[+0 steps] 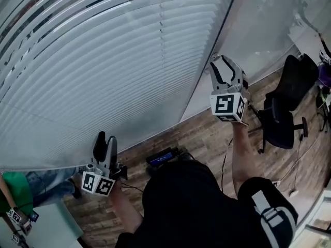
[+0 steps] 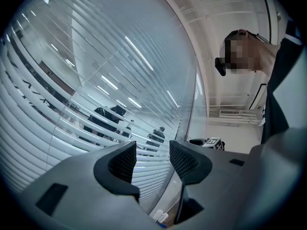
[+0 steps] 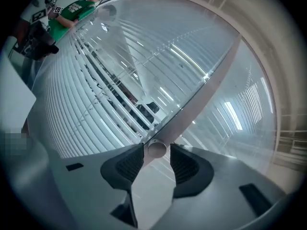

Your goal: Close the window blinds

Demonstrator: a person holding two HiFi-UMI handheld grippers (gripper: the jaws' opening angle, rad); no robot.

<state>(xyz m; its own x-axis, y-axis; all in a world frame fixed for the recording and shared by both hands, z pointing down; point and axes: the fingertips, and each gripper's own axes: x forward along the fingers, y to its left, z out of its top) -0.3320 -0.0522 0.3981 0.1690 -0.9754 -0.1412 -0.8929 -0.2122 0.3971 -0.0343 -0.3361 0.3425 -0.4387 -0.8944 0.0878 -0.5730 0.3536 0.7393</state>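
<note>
White slatted window blinds fill the upper left of the head view, with slats tilted so that gaps show near the top. My right gripper is raised at the blinds' right edge. In the right gripper view the round end of the blinds' tilt wand sits between the jaws of my right gripper, with slim gaps on both sides; the pads do not press it. The blinds stretch away to the left. My left gripper is held low before the blinds, and its jaws stand open with nothing between them.
A pale frosted panel adjoins the blinds on the right. A black office chair stands on the wooden floor at the right. A dark device lies on the floor below the window. A person in green is at the lower left.
</note>
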